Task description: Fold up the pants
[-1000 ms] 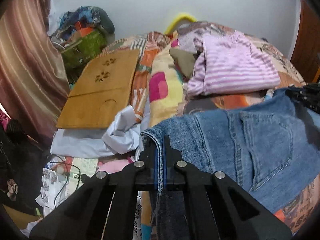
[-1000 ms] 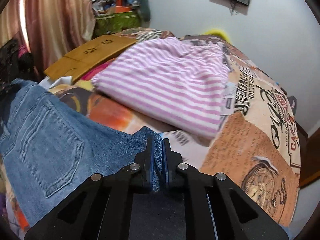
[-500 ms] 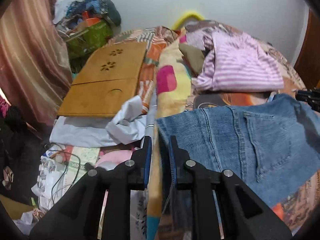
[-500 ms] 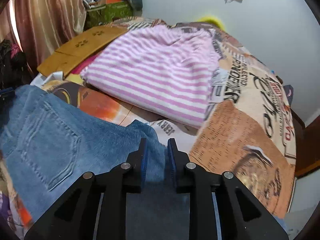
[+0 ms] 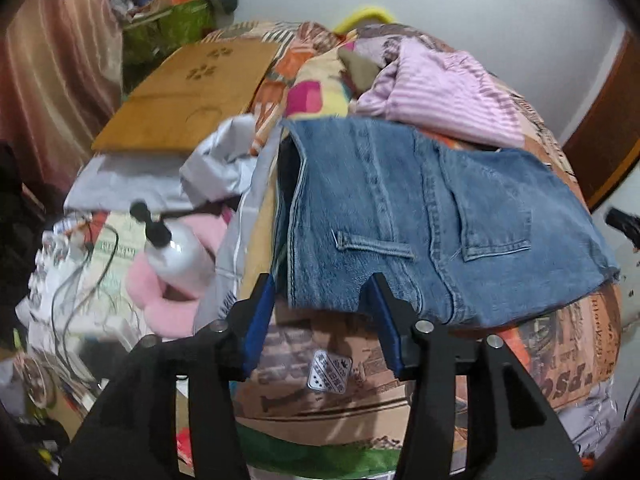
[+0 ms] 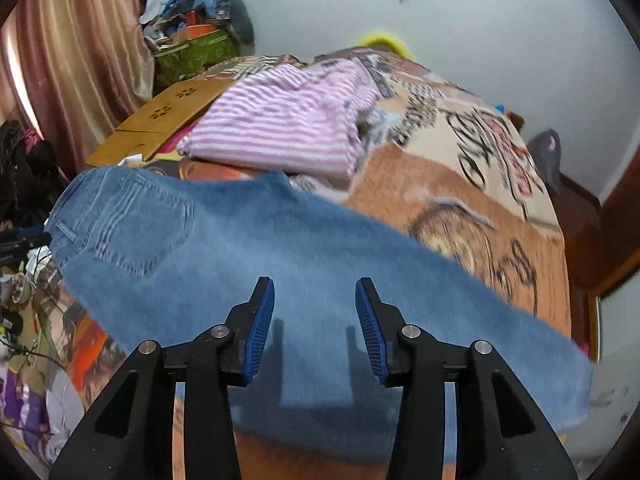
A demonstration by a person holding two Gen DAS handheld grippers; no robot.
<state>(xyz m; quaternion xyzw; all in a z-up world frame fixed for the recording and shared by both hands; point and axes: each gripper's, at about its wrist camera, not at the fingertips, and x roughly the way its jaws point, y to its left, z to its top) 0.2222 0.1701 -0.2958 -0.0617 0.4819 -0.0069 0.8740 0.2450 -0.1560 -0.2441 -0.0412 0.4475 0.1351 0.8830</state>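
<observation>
Denim pants [image 5: 432,216] are lying flat on the printed bedspread [image 5: 568,344], and clutter is crowding them: a pink striped garment [image 6: 288,132] is sitting just beyond at twelve o'clock, a wooden board [image 5: 188,96] is resting at ten o'clock, and a white spray bottle [image 5: 176,256] is lying on a pink cushion [image 5: 156,300] off at nine o'clock in the left wrist view.

Left gripper [image 5: 322,292] is hovering at the waistband corner, jaws spread wide, holding nothing, the denim edge sitting between the blue pads [image 5: 260,316]. Right gripper [image 6: 314,304] is hanging over the leg fabric, jaws likewise parted and empty, casting shadows on the cloth.

From the right wrist view, the pants are running long from the waistband and back pocket at nine o'clock out toward four o'clock.
</observation>
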